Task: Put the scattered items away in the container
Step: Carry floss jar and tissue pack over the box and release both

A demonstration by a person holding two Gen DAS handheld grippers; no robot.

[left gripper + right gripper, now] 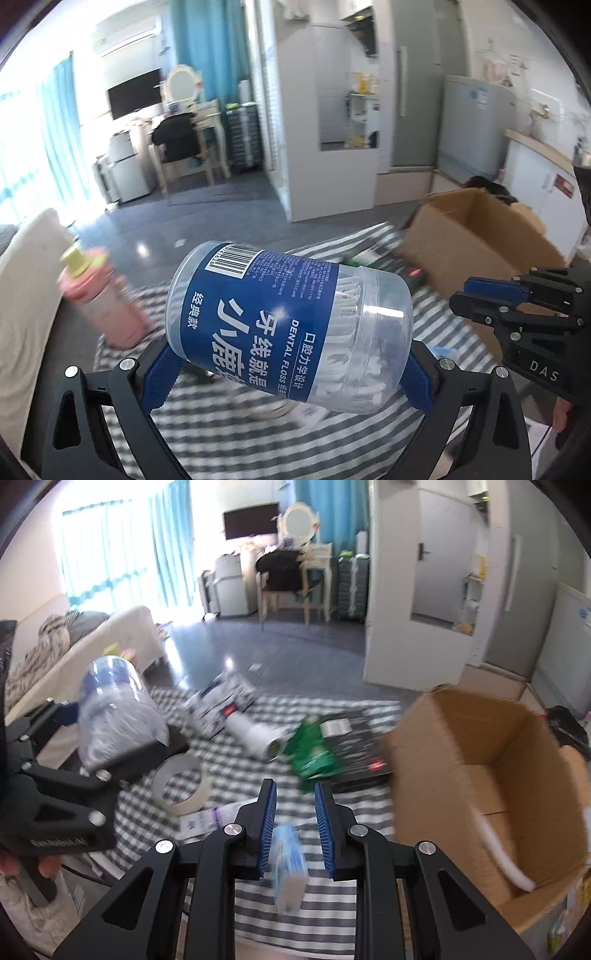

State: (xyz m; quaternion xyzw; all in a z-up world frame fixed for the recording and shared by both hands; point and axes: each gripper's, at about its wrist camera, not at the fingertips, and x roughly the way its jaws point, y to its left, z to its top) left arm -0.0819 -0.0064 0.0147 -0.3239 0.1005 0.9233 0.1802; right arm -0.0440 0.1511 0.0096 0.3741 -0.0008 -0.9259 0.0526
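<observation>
Open-topped cardboard box [491, 786] at right, mouth unblocked, only a white strip against its inner wall. Between it and the tape roll [183, 786]: bare striped cloth [236, 771]. Farther back, crowded by a green packet [314, 753], white cylinder [258, 736] and dark flat pack [354, 746].

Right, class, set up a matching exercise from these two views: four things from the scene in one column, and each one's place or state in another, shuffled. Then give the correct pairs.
Things:
1. dental floss jar
2. cardboard box
3. tape roll
4. right hand-held gripper

Places or states:
A. lying flat on the striped cloth
B. open, with nothing between its fingers
C. held on its side in the left hand-held gripper
D. standing open-topped at the right of the cloth

Pairs: 1-C, 2-D, 3-A, 4-B
</observation>
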